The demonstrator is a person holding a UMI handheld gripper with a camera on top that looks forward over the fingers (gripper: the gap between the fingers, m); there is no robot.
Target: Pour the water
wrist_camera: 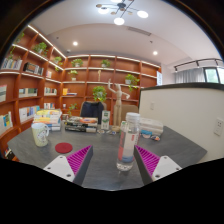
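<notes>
A clear plastic bottle [127,141] with a white cap is seen on the grey table [100,168]. The gripper [112,160] is shown with white fingers, and magenta pads [80,158] with a dark dotted pattern are carried on their inner faces. A red round coaster [64,148] and a white cup [41,133] are placed on the table. The shelves [30,85] are made of brown wood, and green plants [99,93] are kept on them

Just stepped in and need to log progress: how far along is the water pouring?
Nothing looks done yet. In hand: the upright bottle stands on the table between the open fingers, gaps either side, not gripped. The cup waits beyond, to the left. Left: grip, lift, carry, tilt over it.
</notes>
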